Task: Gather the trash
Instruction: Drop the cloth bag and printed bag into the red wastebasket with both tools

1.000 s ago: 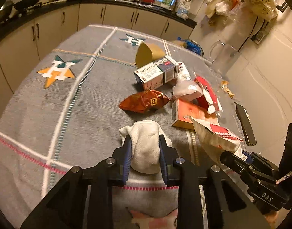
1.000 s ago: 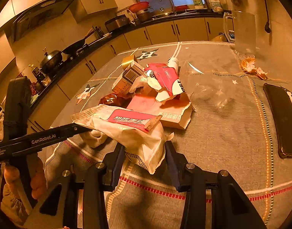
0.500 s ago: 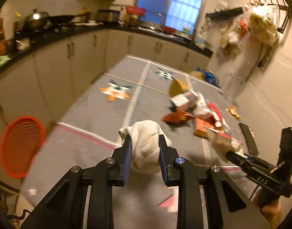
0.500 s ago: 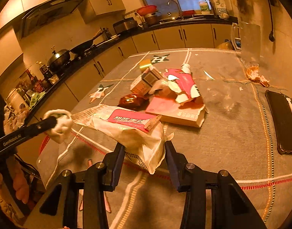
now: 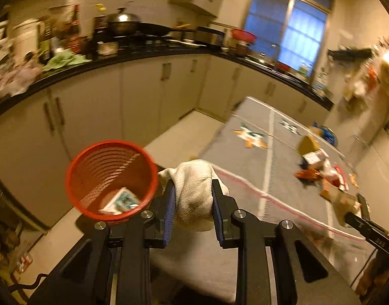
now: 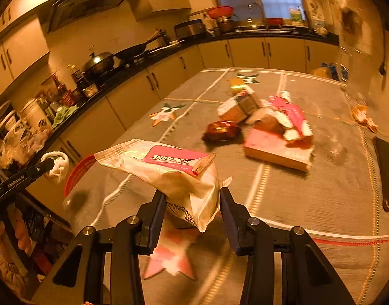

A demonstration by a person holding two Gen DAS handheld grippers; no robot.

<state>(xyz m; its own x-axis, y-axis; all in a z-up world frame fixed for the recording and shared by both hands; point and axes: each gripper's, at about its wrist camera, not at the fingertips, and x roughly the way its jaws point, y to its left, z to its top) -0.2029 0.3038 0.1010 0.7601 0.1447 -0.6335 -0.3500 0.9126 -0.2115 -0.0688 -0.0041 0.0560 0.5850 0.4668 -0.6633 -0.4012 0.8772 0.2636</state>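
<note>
The left tool (image 5: 192,198) grips a white wad (image 5: 194,190) beside the red bin (image 5: 75,167), which already holds one packet (image 5: 122,200); the right tool (image 6: 192,203) clamps a wrapper (image 6: 169,170), and a litter pile (image 6: 265,122) waits ahead on the bench (image 6: 321,190).

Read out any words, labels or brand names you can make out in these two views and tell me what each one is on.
"GenRobot.AI": on the left tool's arm, seen from the right wrist.
"DAS": on the right tool's arm, seen from the left wrist.
White print on the pink label of the wet-wipe pack in the right tool: too blurred to read.
Print on the boxes in the trash pile and the carton in the red bin: too small and blurred.
</note>
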